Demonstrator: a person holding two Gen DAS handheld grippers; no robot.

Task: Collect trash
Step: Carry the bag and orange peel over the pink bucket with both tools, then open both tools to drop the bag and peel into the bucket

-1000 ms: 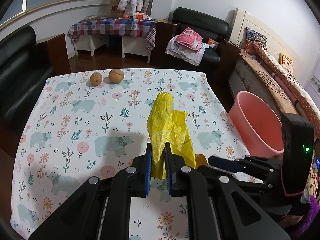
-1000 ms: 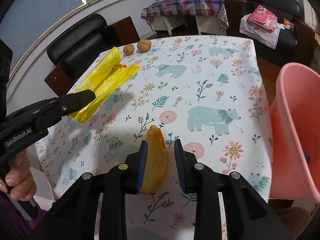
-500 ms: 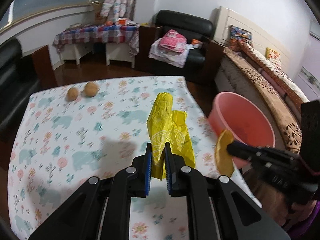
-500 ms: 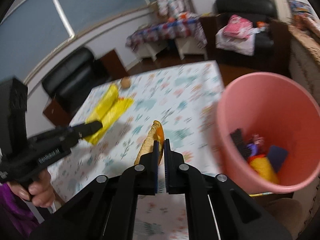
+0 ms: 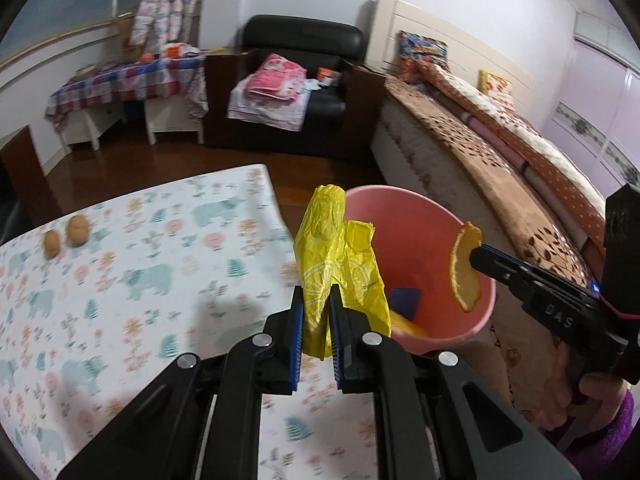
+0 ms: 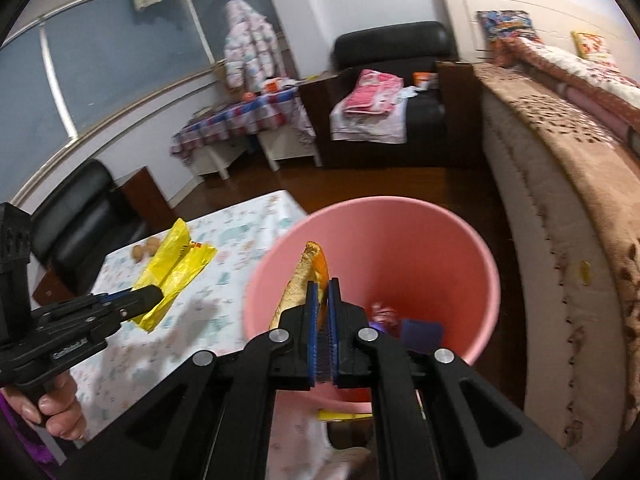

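Both pairs of jaws are clamped: the left gripper (image 5: 317, 312) pinches a crumpled yellow plastic bag (image 5: 332, 256) between its blue pads, nearly closed on the thin film, and the right gripper (image 6: 322, 312) is pressed tight on a curved orange peel (image 6: 310, 276).

The left gripper tilts downward over the near edge of the table with the bear-and-flower cloth (image 5: 140, 272), the bag standing up from its fingers in front of the pink bucket (image 5: 432, 216). The right gripper, also angled down, holds the peel above the bucket's mouth.

The left wrist view shows the right gripper from the side, with the peel hanging at the tip over the bucket's near rim, and the person's right hand (image 5: 576, 396) on the handle beside a purple sleeve (image 5: 600, 436). It also shows two walnuts (image 5: 66, 234) at the far side of the table. The right wrist view looks into the bucket, where a dark blue piece (image 6: 422, 332) and a crumpled wrapper (image 6: 382, 312) lie, and shows the person's left hand (image 6: 56, 408) gripping the other handle.
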